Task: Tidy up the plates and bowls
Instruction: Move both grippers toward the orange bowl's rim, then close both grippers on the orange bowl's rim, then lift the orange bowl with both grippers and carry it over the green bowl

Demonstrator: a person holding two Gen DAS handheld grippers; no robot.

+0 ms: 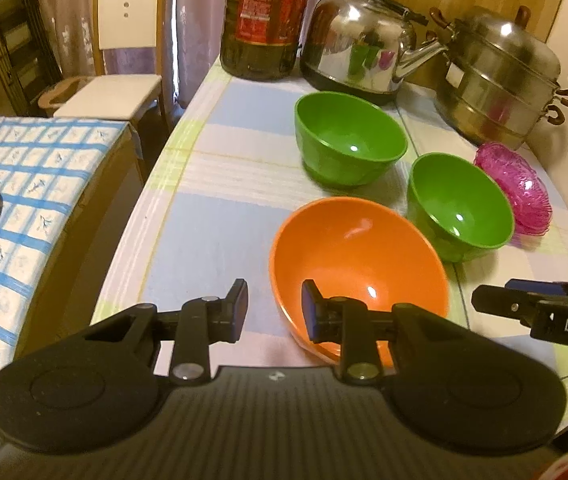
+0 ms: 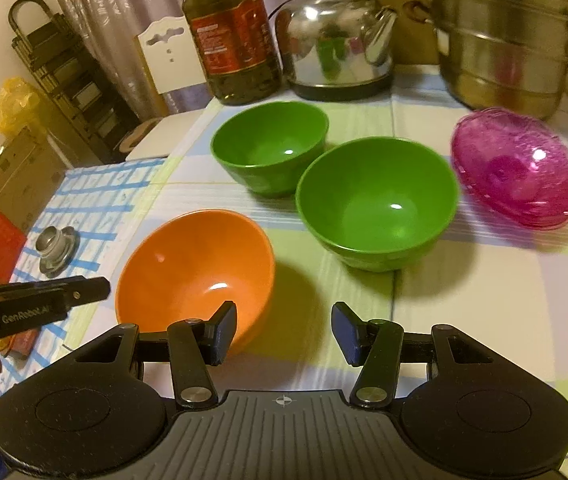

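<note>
Both empty: left gripper narrow over the orange bowl near rim, right gripper wider. Risk: a pad clips the rim, tipping it into the nearer green bowl.

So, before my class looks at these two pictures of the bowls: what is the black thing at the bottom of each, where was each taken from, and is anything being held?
Each black thing is a hand-held two-finger gripper; a person carries one in each hand, each with its own camera. One picture looks along the left gripper, the other along the right gripper. On the checked tablecloth lie an orange bowl, two green bowls and pink glass dishes. Both grippers are open, holding nothing.
</note>
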